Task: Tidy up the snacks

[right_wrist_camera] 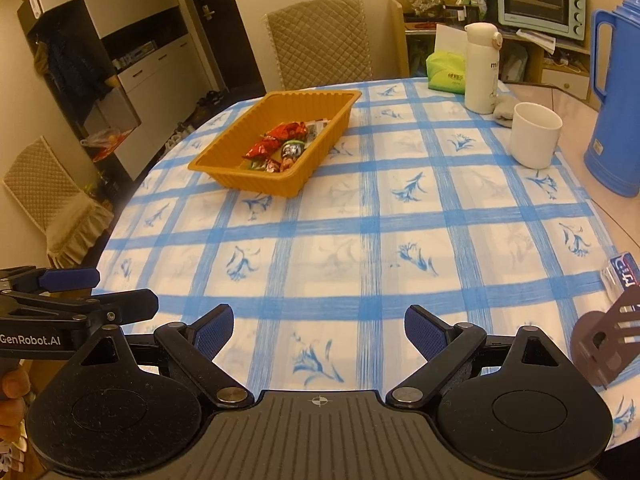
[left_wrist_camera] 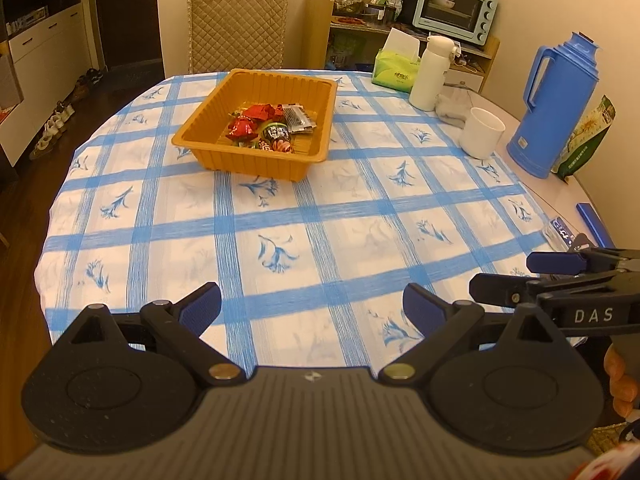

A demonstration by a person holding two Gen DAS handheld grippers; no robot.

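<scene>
You had one bench [left_wrist_camera: 360, 216] before you, round-edged and covered by a blue-checked cloth with flower prints, and one quilted chair [left_wrist_camera: 238, 26] stood at its far side. A single orange tray [left_wrist_camera: 208, 136] sat on the cloth toward the far middle, well apart from both grippers; its long axis ran away from you, angled slightly to the right in the right wrist view. To the right stood one blue thermos jug [left_wrist_camera: 552, 108], one white bottle [left_wrist_camera: 430, 74], one white cup [left_wrist_camera: 482, 132] and one green tissue pack [left_wrist_camera: 394, 72], the bottle just beside the tissue pack. Inside the tray lay a small heap of wrapped snacks [left_wrist_camera: 272, 128], gathered in its near right part: about two shiny red wrappers, one dark packet, one green-edged round piece and a few small sweets too crowded to count exactly. Your left gripper [left_wrist_camera: 312, 306] hovered over the near edge of the cloth with its jaws spread wide and holding nothing. Your right gripper [right_wrist_camera: 319, 326] hung just beside it, its jaws likewise spread and empty.
</scene>
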